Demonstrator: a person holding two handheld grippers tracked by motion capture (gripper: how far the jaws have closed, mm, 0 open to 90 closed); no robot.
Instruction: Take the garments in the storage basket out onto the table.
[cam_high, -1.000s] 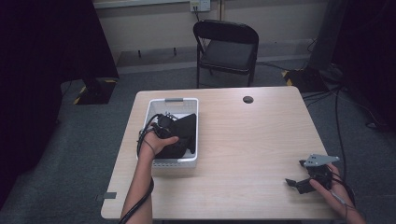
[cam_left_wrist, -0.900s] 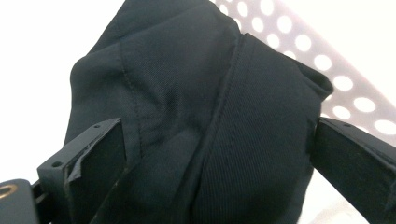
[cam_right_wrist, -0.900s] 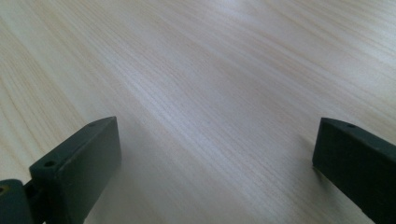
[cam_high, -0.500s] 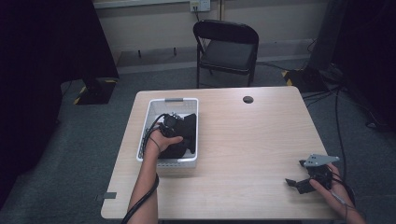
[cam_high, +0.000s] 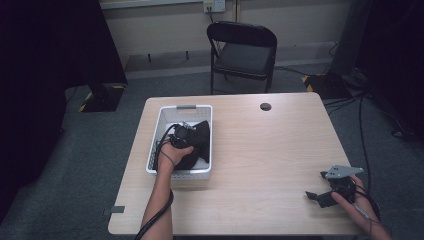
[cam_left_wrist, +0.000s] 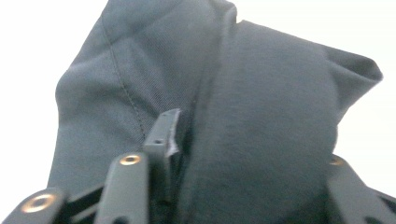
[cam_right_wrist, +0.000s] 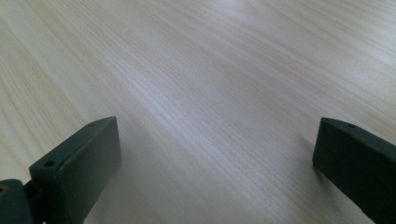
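Scene: a pale wood-grain table (cam_high: 260, 165) seen from above, with a black folding chair (cam_high: 242, 52) behind its far edge.
Container: a white slatted plastic basket (cam_high: 205, 145) stands on the left half of the table, its long side running from the near edge toward the far edge.
Garment: a dark grey-black folded cloth garment (cam_high: 199, 142) lies inside the basket, along its right wall; its long axis follows the basket's long side, and one corner points toward the far rim.
Garment, close view: in the left gripper view the dark cloth (cam_left_wrist: 261, 121) shows a stitched seam and a thick rounded fold running upward between the jaws.
Left gripper: the left gripper (cam_high: 186, 134) reaches into the basket from the near side; its jaws have just been closing and now pinch the thick fold of the garment.
Right gripper: the right gripper (cam_high: 320, 196) rests near the table's near right corner, well apart from the basket, jaws spread wide over bare wood (cam_right_wrist: 224, 93), grasping nothing.
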